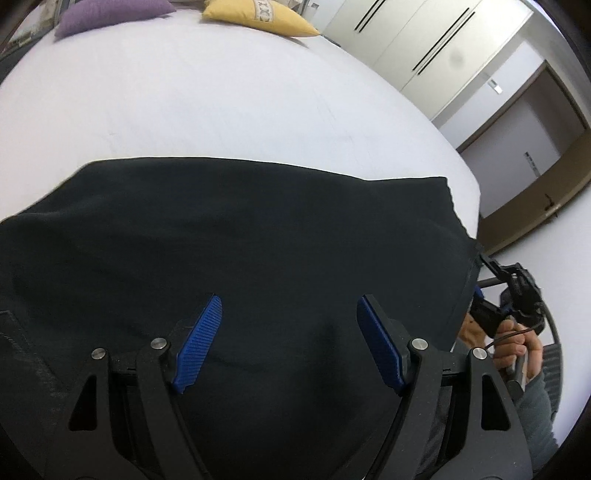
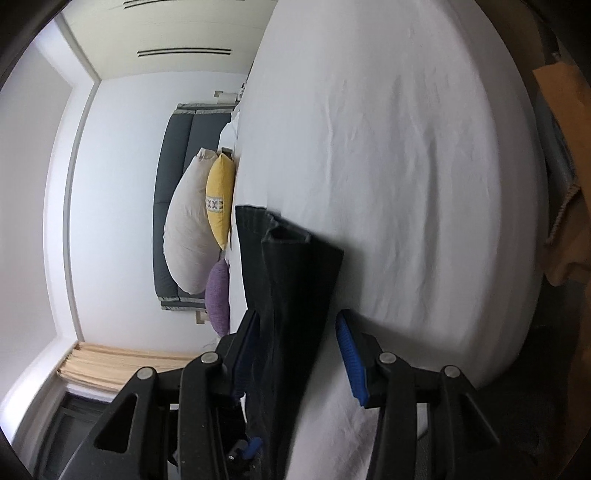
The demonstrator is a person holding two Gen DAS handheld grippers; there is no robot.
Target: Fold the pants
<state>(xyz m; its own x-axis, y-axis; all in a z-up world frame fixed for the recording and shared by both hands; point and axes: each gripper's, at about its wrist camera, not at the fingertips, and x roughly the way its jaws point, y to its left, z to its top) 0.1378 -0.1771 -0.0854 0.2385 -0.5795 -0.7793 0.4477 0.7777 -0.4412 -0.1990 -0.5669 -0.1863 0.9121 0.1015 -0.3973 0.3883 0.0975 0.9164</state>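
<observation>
left gripper: jaws wide apart, blue pads clear of each other, nothing between them. It hovers over the dark cloth, holding none of it.
pants: black, spread across the near part of the bed, reaching up to the near edge. From the left wrist camera the cloth reads as one broad, mostly flat panel with shallow wrinkles near the pads; a seam or pocket line shows at the far left.
far edge of pants: straight, runs left to right on the sheet, looks tidy.
right end of pants: wavy edge near the bed's corner, just beside the right gripper.
right gripper: jaws apart, cloth passes between them, but the right pad stands off the cloth with a visible gap, so not clamped. Contact on the left pad cannot be told.
leg openings: the right wrist camera shows two hem ends lying close together, one gaping slightly.
pillows: purple pillow and yellow pillow at the head of the bed, well apart from the pants.
progress, judged: legs look laid one on the other, so the lengthwise fold seems done. Layer count cannot be confirmed.
left to do, judged: fold across the length, hems toward the waist, probably once more, then smooth.
risk: gaping hem may skew the stack.
</observation>
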